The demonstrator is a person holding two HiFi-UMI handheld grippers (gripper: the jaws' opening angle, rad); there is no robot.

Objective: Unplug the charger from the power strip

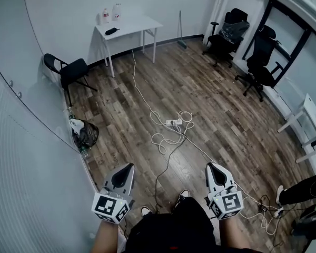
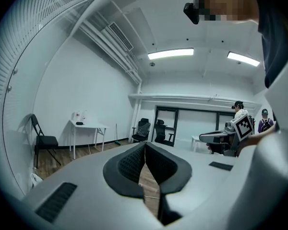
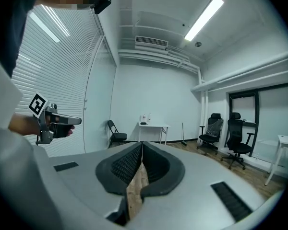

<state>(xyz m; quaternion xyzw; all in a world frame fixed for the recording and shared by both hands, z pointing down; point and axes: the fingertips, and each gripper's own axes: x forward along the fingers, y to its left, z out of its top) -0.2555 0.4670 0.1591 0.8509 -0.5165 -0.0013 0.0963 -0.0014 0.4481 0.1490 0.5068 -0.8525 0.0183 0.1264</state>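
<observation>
I had both tongs held low in front of me, over my knees. The left gripper [image 1: 128, 166] had its jaws pressed together at the tips, with nothing between the ribbed pads – only a sliver of floorboard showed through the hollow behind them. The right gripper [image 1: 210, 166] was the same: jaws closed, empty.

The power strip [image 1: 174, 123] lay on the wood floor [image 1: 221, 115], well ahead of both grippers and roughly midway between their lines. A white cable [image 1: 167, 138] looped in loose coils just beside it and ran off toward the white table [image 1: 129, 26] by the far wall. A second, darker lead [image 1: 166, 167] trailed from the strip back toward my shoes [image 1: 181, 196]. The charger itself was too small for me to pick out – I could only place it at the strip.

A folding chair [image 1: 69, 70] stood by the left wall and a black bag [image 1: 87, 134] sat nearer me. Two office chairs [image 1: 260, 59] stood at the right.
</observation>
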